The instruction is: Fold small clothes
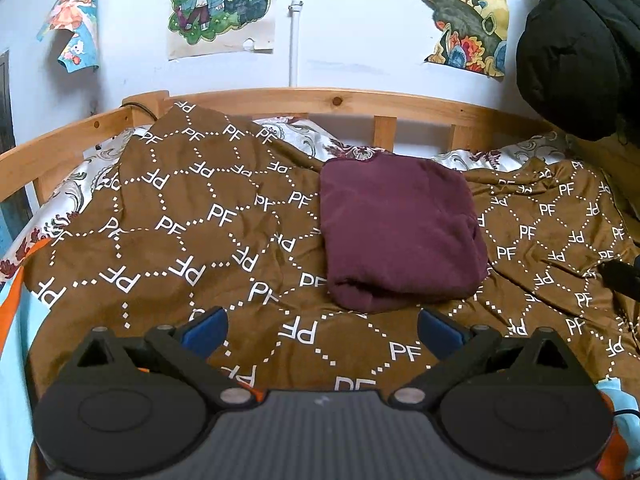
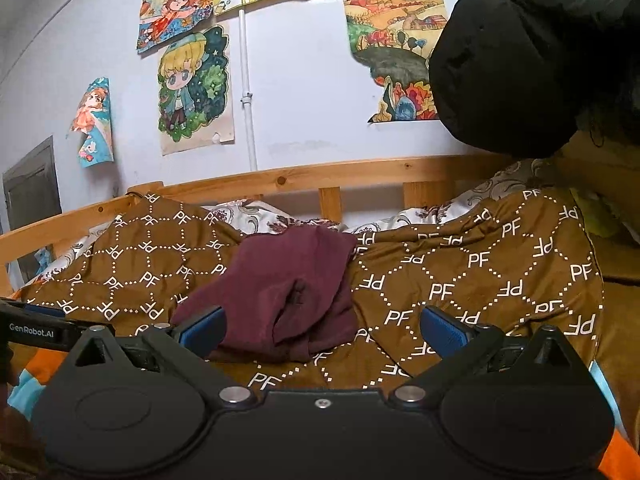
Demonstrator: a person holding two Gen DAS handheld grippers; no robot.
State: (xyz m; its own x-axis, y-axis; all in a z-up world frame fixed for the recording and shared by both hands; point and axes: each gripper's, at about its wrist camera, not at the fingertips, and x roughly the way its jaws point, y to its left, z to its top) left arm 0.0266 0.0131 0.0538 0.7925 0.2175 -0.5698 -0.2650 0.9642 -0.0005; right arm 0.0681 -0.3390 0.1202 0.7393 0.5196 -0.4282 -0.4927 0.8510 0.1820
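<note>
A maroon garment point(image 1: 400, 232) lies folded into a thick rectangle on the brown PF-patterned cover point(image 1: 180, 220). My left gripper point(image 1: 320, 332) is open and empty, just in front of the garment's near edge. In the right wrist view the same garment point(image 2: 280, 284) lies ahead, a little to the left, with a fold opening facing me. My right gripper point(image 2: 322, 332) is open and empty, its left finger close to the garment's near left corner. The left gripper's body point(image 2: 36, 330) shows at the far left of the right wrist view.
A wooden bed rail point(image 1: 320, 100) runs along the back and left of the bed. A black padded jacket point(image 1: 580, 48) hangs at the upper right. A floral sheet point(image 1: 288, 128) shows behind the cover. Posters hang on the white wall.
</note>
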